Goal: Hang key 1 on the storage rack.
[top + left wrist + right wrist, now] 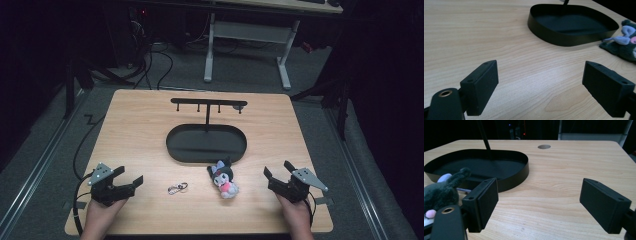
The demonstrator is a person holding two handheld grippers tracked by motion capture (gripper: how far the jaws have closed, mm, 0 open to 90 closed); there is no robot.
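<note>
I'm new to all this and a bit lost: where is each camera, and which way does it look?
High view: above the person's side, looking down on the table; both hands and grippers show.
Left gripper view: rides the left gripper, facing the black tray; its open fingers show.
Right gripper view: rides the right gripper, fingers open.
Both gripper views share the tray and plush toy.
</note>
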